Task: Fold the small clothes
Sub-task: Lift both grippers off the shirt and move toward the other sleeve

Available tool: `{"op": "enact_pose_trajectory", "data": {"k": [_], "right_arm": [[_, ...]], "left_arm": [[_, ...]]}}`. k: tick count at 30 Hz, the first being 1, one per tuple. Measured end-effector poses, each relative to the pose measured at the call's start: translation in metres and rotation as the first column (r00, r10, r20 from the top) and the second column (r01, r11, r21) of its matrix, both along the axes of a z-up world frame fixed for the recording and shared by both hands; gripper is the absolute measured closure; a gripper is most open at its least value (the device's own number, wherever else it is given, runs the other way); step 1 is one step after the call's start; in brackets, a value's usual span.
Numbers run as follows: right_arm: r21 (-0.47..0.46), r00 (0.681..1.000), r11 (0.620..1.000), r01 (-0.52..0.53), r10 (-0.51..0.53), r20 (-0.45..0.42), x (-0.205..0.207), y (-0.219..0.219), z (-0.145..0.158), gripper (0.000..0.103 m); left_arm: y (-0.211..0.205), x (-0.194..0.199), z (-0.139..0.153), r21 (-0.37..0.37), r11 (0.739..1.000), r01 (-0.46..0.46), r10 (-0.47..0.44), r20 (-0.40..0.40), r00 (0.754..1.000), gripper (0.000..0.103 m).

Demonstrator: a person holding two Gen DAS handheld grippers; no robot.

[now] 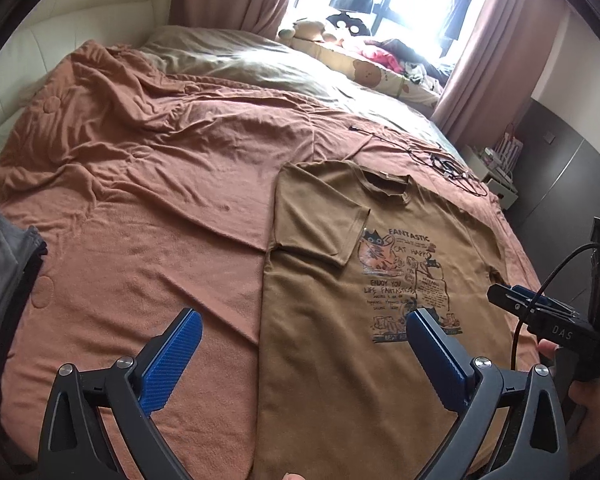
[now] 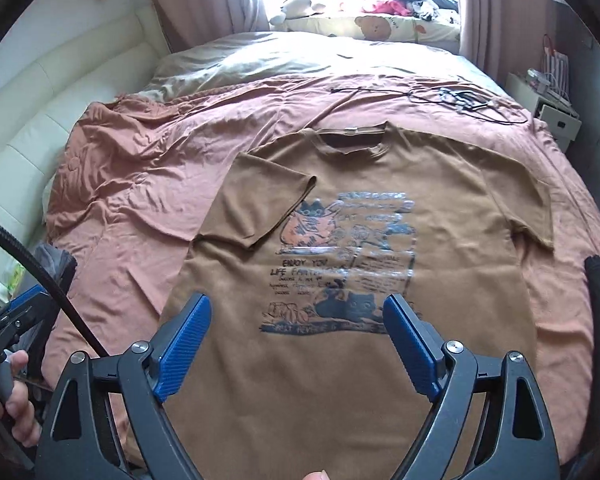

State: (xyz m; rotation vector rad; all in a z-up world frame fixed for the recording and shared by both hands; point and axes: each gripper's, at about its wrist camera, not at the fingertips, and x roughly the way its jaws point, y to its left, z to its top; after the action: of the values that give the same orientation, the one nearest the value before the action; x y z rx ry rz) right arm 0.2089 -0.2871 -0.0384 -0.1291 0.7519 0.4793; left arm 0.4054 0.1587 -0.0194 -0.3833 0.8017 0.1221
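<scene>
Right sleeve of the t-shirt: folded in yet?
No, the right sleeve lies spread out flat on the bedspread; only the left sleeve is folded over the t-shirt.

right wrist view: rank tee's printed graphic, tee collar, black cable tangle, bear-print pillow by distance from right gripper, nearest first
From the right gripper, open above the t-shirt:
1. Printed graphic, just ahead of the fingertips, mid-shirt.
2. Collar, at the shirt's far end.
3. Black cable tangle, beyond the collar, to the right on the bedspread.
4. Bear-print pillow, farthest, by the window.

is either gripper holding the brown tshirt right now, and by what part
Nothing is held. The left gripper and the right gripper both have their jaws wide open above the brown t-shirt, which lies flat on the bed, one sleeve folded in.
</scene>
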Motion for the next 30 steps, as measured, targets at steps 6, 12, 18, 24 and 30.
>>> {"op": "enact_pose_trajectory", "data": {"k": [6, 12, 18, 24, 30], "right_arm": [[0.002, 0.997, 0.999, 0.043, -0.043, 0.06, -0.038, -0.038, 0.017, 0.016], [0.025, 0.987, 0.995, 0.1, -0.103, 0.121, -0.074, -0.085, 0.028, 0.016], [0.045, 0.97, 0.987, 0.154, -0.159, 0.181, -0.103, -0.129, 0.032, 0.016], [0.054, 0.94, 0.973, 0.223, -0.229, 0.255, -0.13, -0.162, 0.036, 0.016], [0.088, 0.929, 0.972, 0.216, -0.232, 0.287, -0.136, -0.193, 0.036, 0.016]], "left_arm": [[-0.025, -0.023, 0.017, 0.003, 1.0, 0.023, -0.023, 0.045, 0.999, 0.0], [-0.055, -0.043, 0.038, 0.013, 0.997, 0.082, -0.083, 0.104, 0.991, 0.0], [-0.089, -0.057, 0.051, 0.034, 0.987, 0.154, -0.157, 0.126, 0.979, 0.001], [-0.124, -0.065, 0.061, 0.091, 0.981, 0.174, -0.186, 0.141, 0.972, 0.001], [-0.163, -0.064, 0.074, 0.126, 0.973, 0.191, -0.212, 0.176, 0.961, 0.001]]}}
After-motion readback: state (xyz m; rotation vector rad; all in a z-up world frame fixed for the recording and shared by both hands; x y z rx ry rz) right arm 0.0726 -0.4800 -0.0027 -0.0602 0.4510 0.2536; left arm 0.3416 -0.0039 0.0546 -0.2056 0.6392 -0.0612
